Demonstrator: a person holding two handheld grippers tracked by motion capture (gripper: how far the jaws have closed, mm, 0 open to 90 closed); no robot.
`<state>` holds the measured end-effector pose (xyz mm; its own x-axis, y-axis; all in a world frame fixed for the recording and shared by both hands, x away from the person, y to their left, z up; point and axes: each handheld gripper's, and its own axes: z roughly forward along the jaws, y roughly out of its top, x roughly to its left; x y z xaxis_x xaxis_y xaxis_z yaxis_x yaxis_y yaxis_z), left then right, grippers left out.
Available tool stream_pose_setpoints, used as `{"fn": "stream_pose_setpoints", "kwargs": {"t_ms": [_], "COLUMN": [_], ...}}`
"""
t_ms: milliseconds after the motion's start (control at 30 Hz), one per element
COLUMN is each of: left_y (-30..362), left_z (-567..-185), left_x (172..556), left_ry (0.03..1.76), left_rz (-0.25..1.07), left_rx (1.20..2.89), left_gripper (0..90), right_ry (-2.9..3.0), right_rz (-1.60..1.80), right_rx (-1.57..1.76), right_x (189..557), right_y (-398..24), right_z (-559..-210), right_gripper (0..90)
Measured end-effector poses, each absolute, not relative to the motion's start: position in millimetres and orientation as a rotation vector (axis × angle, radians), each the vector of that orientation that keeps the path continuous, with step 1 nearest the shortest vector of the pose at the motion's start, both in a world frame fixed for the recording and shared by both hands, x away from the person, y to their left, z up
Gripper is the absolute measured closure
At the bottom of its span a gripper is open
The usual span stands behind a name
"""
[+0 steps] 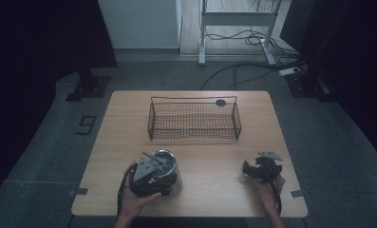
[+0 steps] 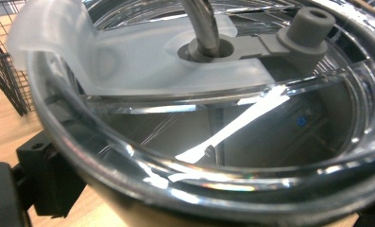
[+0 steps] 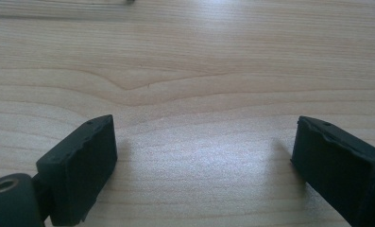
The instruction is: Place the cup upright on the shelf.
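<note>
Clear plastic lid and steel straw top the metal tumbler (image 1: 164, 164) at lower left of the high view, where the left gripper (image 1: 150, 173) clasps its body, seemingly to lift it. Lower right, the right gripper (image 1: 258, 170) rests spread wide, idle. Farther back waits the black wire basket (image 1: 194, 121), the likely destination.
</note>
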<state>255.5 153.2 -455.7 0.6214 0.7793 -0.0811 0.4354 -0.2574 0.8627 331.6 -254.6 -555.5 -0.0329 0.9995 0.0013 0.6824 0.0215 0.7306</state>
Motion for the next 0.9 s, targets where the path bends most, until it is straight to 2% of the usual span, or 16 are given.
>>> {"fn": "stream_pose_setpoints", "kwargs": {"t_ms": [533, 900], "left_y": [151.4, 150.8], "left_z": [-426.4, -411.3], "left_x": [272.5, 283.1], "left_ry": [0.950, 0.962], "left_rz": [0.420, 0.445], "left_rx": [1.859, 1.853], "left_gripper": [4.1, 4.1], "right_ry": [1.776, 1.772], "right_rz": [0.771, 0.770], "right_rx": [1.707, 1.709], "right_x": [332.6, 332.3], "right_y": [-254.7, -254.1], "right_z": [-555.5, -555.4], "right_gripper": [7.2, 7.8]}}
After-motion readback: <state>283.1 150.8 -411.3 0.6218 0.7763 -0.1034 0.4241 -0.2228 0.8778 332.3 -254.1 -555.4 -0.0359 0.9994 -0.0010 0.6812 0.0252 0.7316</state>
